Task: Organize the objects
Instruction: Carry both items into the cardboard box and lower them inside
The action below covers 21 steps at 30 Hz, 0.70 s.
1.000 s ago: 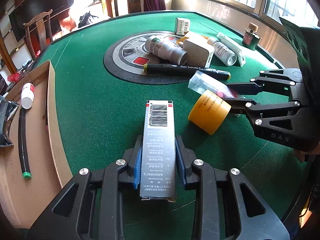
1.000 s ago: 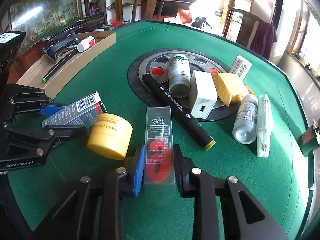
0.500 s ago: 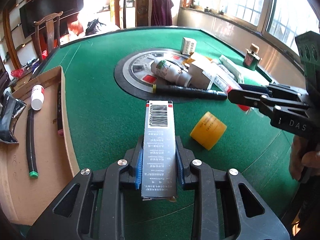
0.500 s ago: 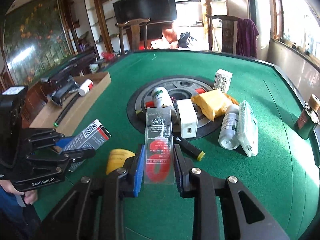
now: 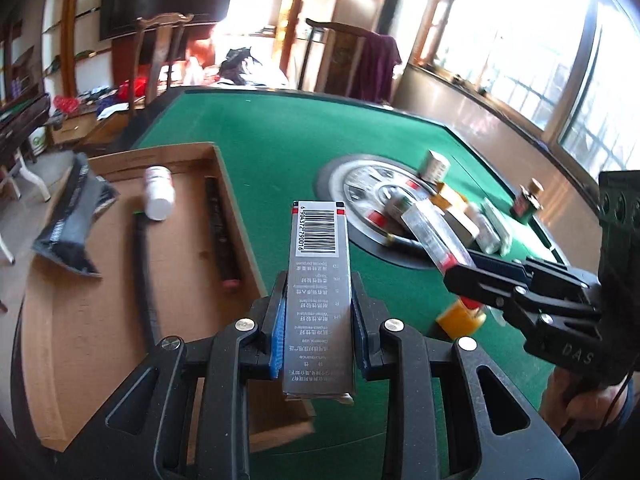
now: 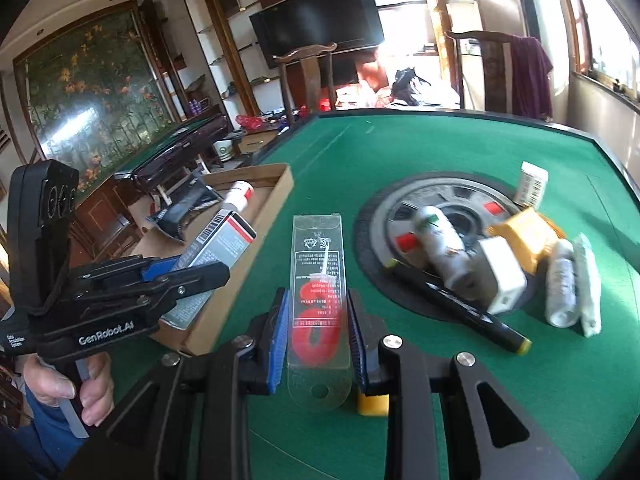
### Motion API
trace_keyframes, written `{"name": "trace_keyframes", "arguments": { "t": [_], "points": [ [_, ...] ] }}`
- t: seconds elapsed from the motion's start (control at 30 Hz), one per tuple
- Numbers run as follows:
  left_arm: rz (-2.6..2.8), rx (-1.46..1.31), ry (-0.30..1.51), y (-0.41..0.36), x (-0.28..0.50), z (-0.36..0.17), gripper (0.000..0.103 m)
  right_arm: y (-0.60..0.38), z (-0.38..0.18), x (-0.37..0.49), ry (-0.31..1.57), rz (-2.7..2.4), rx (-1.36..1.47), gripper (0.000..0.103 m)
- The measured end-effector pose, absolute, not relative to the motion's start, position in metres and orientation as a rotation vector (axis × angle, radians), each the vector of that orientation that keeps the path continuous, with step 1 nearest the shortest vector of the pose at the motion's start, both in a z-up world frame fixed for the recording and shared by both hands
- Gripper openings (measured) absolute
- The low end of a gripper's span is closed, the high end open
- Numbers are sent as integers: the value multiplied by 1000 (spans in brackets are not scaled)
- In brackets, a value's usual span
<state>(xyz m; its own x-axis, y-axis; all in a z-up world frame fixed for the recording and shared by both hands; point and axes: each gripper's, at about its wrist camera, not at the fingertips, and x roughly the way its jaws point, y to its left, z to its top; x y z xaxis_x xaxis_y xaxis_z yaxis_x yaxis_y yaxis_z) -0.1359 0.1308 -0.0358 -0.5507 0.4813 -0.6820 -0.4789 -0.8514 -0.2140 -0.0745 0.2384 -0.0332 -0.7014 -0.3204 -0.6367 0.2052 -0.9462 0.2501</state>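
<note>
The left gripper (image 5: 318, 322) is clamping a grey barcoded carton (image 5: 319, 280), which is sticking out toward 12 o'clock beside the brown tray's (image 5: 236, 200) inner wall. At 3 o'clock the right gripper (image 6: 318, 338) is pinching a clear packet (image 6: 318, 300) with red contents above the green table (image 6: 400, 152), a yellow jar (image 5: 460, 316) lying below it

Both wrist cameras look steeply down along their tongs, sharing the green table (image 5: 280, 128) between them.
</note>
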Motion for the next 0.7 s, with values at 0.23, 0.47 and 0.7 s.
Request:
{"name": "trace_keyframes", "arguments": {
  "t": [0.23, 0.47, 0.7],
  "points": [
    [2481, -1094, -120, 64, -159, -39, 26, 167, -26, -104, -159, -2574, 1037, 27],
    [2526, -1197, -168, 30, -176, -55, 26, 116, -40, -131, -104, -2509, 1102, 27],
    [2511, -1307, -141, 32, -183, -73, 27, 86, -66, -160, -38, -2492, 1212, 27]
  ]
}}
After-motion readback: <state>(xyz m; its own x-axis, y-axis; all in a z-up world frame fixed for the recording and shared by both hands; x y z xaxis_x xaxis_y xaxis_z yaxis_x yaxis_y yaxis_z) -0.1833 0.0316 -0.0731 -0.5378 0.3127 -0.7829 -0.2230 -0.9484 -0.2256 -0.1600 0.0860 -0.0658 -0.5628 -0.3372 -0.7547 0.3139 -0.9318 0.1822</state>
